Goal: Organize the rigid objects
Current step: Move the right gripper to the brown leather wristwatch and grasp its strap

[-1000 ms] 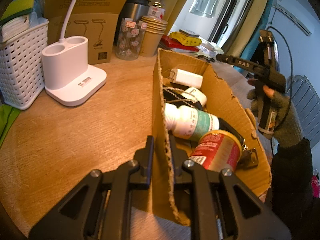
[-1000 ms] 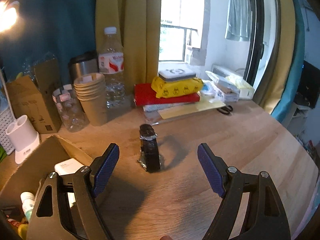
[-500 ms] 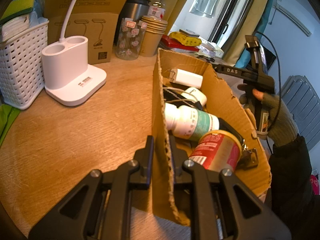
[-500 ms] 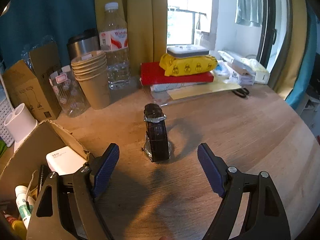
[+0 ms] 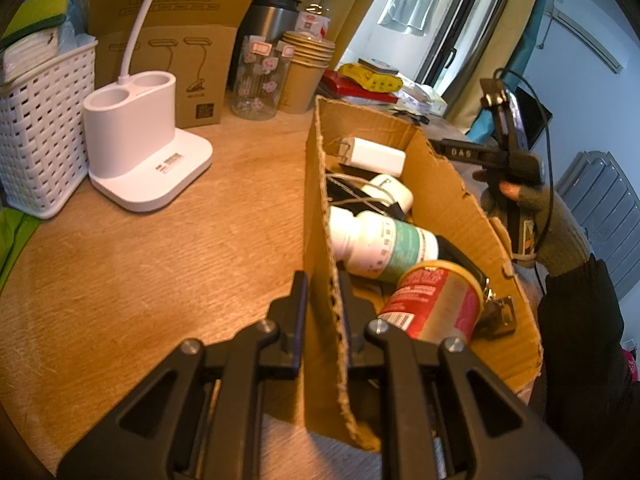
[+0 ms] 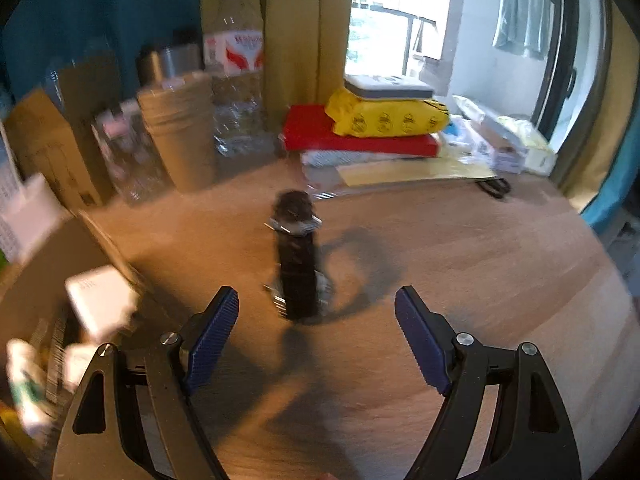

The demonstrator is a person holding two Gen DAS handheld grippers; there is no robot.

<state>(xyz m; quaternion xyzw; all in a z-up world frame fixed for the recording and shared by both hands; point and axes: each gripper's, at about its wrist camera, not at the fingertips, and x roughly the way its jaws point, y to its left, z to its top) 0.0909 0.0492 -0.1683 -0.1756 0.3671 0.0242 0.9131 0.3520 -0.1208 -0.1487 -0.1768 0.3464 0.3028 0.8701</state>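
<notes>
Your right claw (image 6: 316, 312) stands wide, its blue pads (image 6: 214, 324) well apart and holding nothing. The watch (image 6: 298, 264) sits on the tabletop (image 6: 480, 280) just beyond the fingertips, roughly centred in the gap and slightly toward the left pad; it touches neither pad. It stands up on its closed dark strap, with a metal buckle near the top. That view is blurred, so finer detail cannot be read.

Your left claw (image 5: 323, 292) is narrow, clamped on the near side wall of the cardboard box (image 5: 448, 184), one finger outside the wall and one inside. Within the box, from near to far, lie a red can (image 5: 436, 304) on its side, a white bottle with a green label (image 5: 380, 242), a small white bottle (image 5: 390, 190) among dark cords, and a white charger (image 5: 374, 156) at the far end. Your gloved right hand (image 5: 540, 216) holds its tool beyond the box's far wall.

The tabletop is pale wood. To the left of the box stand a white lamp base (image 5: 140, 144) and a white basket (image 5: 36, 120). Behind them are a brown carton (image 5: 168, 40), a clear jar (image 5: 260, 76), stacked paper cups (image 5: 306, 72), a steel tumbler (image 5: 268, 16) and a water bottle (image 6: 236, 68). Farther back lies a yellow packet (image 6: 388, 116) on a red book (image 6: 360, 140), with scissors (image 6: 494, 188) nearby. Mustard curtains (image 6: 304, 32), a teal wall (image 6: 100, 12) and a bright window (image 6: 384, 20) close the room.
</notes>
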